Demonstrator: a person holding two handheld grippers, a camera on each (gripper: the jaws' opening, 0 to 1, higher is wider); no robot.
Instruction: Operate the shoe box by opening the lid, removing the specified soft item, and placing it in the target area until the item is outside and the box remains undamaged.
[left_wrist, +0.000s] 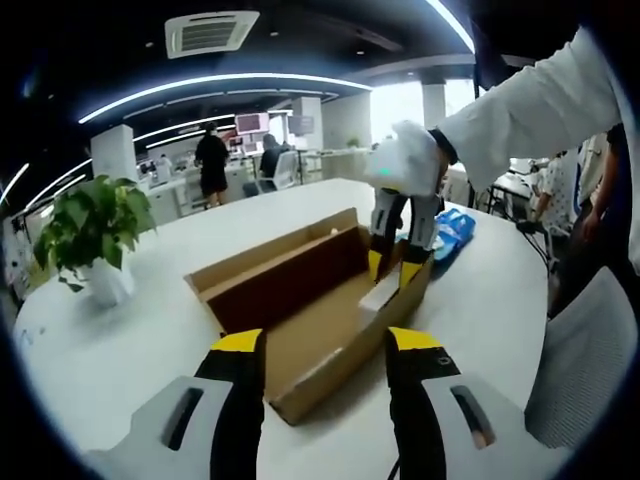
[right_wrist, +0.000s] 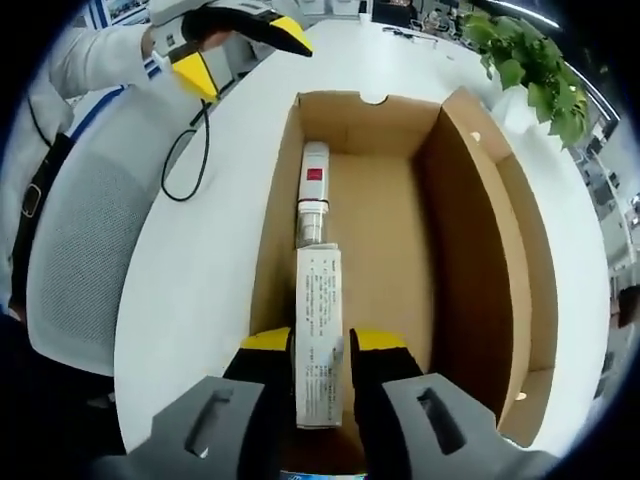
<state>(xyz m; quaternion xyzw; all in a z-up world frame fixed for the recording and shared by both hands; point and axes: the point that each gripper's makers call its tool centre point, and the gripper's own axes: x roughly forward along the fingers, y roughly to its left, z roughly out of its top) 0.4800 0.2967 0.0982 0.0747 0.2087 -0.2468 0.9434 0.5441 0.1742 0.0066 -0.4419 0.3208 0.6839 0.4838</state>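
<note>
Office space behind, we're working on a white round table (left_wrist: 120, 350), potted plant (left_wrist: 92, 235) sitting at one edge, blue packet (left_wrist: 455, 232) lying on the table beyond the box. Cardboard shoe box (left_wrist: 310, 320) is sitting open, lid (left_wrist: 275, 262) already folded back and standing up along the far long side in the left gripper view

Key relation: white soft tube (right_wrist: 318, 335) is lying inside the box along one long wall, its long axis running parallel to the box length and straight in line with the right gripper (right_wrist: 320, 350). In the right gripper view we're seeing the jaws bracketing the tube's near flat end, one on each side, pressing on it, so we're judging the right gripper to be gripping the tube. Cap end with the red label is pointing away from the tongs toward the far short wall. Besides the tube we're seeing just bare cardboard floor inside

Left gripper (left_wrist: 325, 345) is hanging over the near corner of the box, jaws spread apart with nothing between them, well away from the tube. Right one is clearly the nearer, already on the item

Tube is not out yet, we're judging the step as grasp done, lift pending. Next move is calling for a pull up along the wall, watching the box side so it isn't dragged or torn
</note>
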